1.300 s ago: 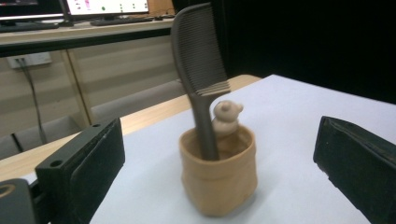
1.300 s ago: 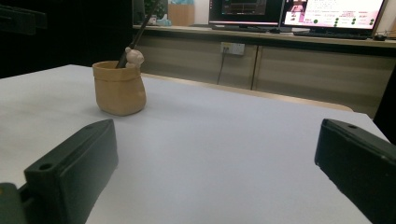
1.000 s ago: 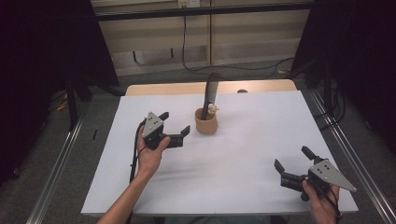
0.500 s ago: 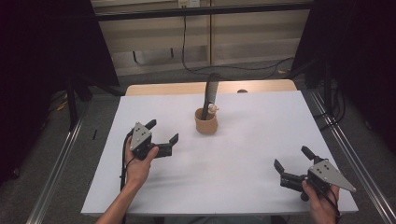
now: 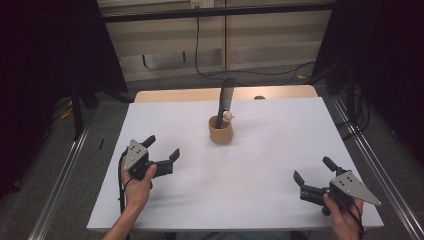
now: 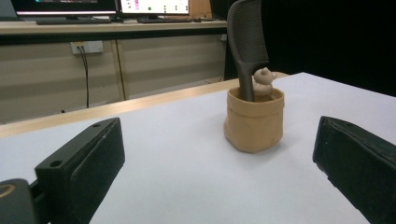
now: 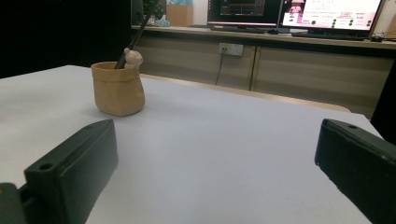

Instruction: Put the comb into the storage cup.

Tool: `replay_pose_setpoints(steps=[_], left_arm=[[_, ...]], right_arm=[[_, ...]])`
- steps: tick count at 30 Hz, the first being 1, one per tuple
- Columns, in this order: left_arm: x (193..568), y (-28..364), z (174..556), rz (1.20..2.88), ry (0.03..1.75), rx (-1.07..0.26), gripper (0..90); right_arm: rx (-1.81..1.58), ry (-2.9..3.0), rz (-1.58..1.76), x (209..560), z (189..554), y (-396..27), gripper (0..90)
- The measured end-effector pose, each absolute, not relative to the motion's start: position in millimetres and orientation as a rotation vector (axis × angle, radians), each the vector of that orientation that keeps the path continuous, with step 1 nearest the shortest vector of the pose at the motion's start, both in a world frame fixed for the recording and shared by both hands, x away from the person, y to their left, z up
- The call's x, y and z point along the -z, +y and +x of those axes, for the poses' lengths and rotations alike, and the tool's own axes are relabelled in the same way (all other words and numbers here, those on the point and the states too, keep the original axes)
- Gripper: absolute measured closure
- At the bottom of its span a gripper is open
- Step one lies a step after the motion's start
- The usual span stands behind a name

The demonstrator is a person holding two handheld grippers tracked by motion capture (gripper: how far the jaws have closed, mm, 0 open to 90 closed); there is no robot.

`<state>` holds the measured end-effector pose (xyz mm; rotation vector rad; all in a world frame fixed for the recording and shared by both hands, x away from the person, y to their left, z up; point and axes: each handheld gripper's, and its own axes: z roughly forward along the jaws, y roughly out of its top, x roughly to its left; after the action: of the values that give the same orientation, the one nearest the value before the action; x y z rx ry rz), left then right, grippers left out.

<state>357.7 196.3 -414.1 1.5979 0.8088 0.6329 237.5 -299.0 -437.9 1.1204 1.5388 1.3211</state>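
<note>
A tan sack-shaped pot [image 5: 220, 131] [image 6: 254, 120] [image 7: 117, 88] stands upright on the white table [image 5: 260, 150], toward the back middle. A dark comb [image 5: 226, 99] [image 6: 247, 42] and a small tan figurine [image 5: 228, 117] [image 6: 263, 80] [image 7: 133, 57] stick out of it. My left gripper [image 5: 161, 149] [image 6: 219, 182] is open and empty at the table's left, jaws aimed toward the pot, well short of it. My right gripper [image 5: 313, 170] [image 7: 219, 186] is open and empty near the front right corner.
A wooden strip [image 5: 185, 95] runs behind the white table top. Metal rails [image 5: 60, 185] flank both sides of the table. Cables [image 5: 200, 55] hang at the back wall. Monitors [image 7: 327, 11] sit on a far counter.
My left gripper has drawn back from beside the pot, moving left and toward the front of the table, still open. The right gripper has not moved.
</note>
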Motion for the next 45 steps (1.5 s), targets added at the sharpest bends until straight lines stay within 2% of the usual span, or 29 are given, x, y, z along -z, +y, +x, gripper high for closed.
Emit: replay_pose_setpoints(steps=[37, 45], left_arm=[[432.3, 237.3, 297.5, 1.601, 0.873, -0.666, 1.7], [439.0, 241.1, 302.2, 1.618, 0.873, -0.671, 2.4]], right_arm=[[-1.318, 1.535, 1.124, 438.1, 236.3, -299.6, 0.0], [-1.317, 1.535, 1.127, 438.2, 235.5, -299.4, 0.0]])
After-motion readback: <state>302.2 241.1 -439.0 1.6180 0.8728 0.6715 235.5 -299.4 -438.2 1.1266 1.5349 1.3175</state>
